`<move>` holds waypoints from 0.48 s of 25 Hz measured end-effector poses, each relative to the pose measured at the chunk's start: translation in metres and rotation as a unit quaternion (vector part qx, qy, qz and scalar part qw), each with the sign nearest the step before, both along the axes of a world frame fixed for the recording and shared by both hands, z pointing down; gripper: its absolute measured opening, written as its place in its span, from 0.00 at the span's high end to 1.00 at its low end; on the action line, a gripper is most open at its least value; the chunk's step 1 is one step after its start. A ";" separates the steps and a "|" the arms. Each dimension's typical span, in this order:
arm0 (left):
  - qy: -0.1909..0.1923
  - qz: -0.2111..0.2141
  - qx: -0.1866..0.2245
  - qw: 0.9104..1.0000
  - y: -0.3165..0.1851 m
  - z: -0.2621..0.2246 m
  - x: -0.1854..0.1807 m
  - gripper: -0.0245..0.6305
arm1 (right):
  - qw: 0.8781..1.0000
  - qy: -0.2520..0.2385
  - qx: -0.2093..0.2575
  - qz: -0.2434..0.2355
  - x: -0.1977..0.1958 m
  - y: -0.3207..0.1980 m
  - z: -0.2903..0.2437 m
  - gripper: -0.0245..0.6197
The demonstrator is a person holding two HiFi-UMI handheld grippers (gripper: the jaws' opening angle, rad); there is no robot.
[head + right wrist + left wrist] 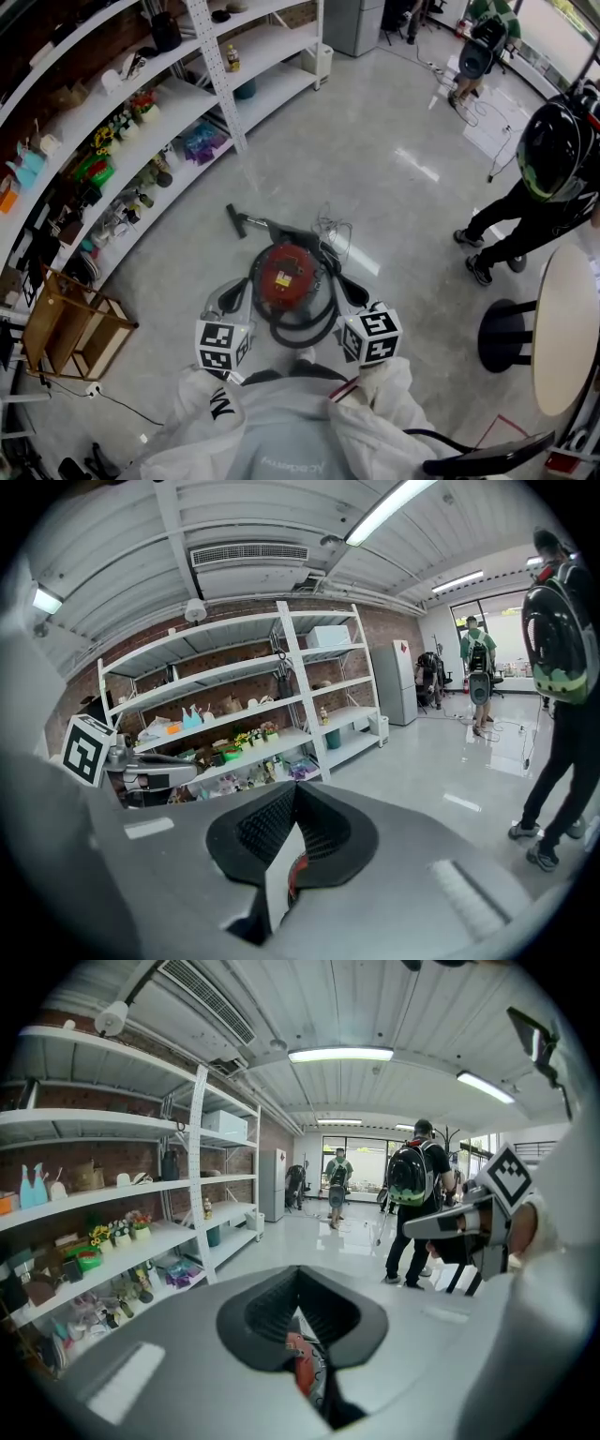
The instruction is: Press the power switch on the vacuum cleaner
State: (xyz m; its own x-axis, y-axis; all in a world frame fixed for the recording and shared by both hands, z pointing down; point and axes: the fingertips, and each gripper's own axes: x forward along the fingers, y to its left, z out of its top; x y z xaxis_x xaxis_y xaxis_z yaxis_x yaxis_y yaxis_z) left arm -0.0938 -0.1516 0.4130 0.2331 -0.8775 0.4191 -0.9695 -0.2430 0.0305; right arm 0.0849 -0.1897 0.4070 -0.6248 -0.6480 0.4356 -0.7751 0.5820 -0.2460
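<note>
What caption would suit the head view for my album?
Left hand-held gripper and right hand-held gripper flank a red vacuum cleaner.

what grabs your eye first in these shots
A red vacuum sits on the floor, ringed by its black hose, just ahead of the left gripper and right gripper. A person in black stands at right, and stocked white shelves line the left.

Quick count: one red vacuum (286,272), two grippers (left gripper (230,296), right gripper (352,292)), one round table (567,328), one wooden rack (75,323), two bystanders (near person (539,178), far person (483,42)).
</note>
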 end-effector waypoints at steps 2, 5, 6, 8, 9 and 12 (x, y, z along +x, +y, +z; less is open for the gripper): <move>0.000 0.002 0.003 1.000 0.002 -0.002 -0.001 0.96 | 1.000 0.000 0.005 -0.001 -0.003 0.002 -0.004 0.96; 0.000 0.005 0.011 1.000 0.008 -0.007 -0.005 0.96 | 1.000 0.000 0.013 -0.001 -0.007 0.007 -0.009 0.96; 0.000 0.005 0.014 1.000 0.011 -0.009 -0.007 0.96 | 1.000 0.001 0.016 0.000 -0.009 0.010 -0.010 0.96; 0.002 0.008 0.019 1.000 0.019 -0.011 -0.010 0.96 | 1.000 0.003 0.019 0.002 -0.012 0.018 -0.012 0.96; 0.003 0.009 0.019 1.000 0.024 -0.011 -0.012 0.96 | 1.000 0.004 0.020 0.003 -0.014 0.023 -0.013 0.96; 0.007 0.013 0.018 1.000 0.041 -0.009 -0.019 0.96 | 1.000 0.007 0.020 0.011 -0.020 0.042 -0.015 0.96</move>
State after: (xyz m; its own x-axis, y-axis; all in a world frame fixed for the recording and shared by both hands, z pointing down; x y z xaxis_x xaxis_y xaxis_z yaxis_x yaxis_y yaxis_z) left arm -0.1126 -0.1101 0.4037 0.2618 -0.8858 0.3832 -0.9624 -0.2695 0.0345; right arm 0.0648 -0.1482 0.3919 -0.6052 -0.6784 0.4165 -0.7903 0.5749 -0.2120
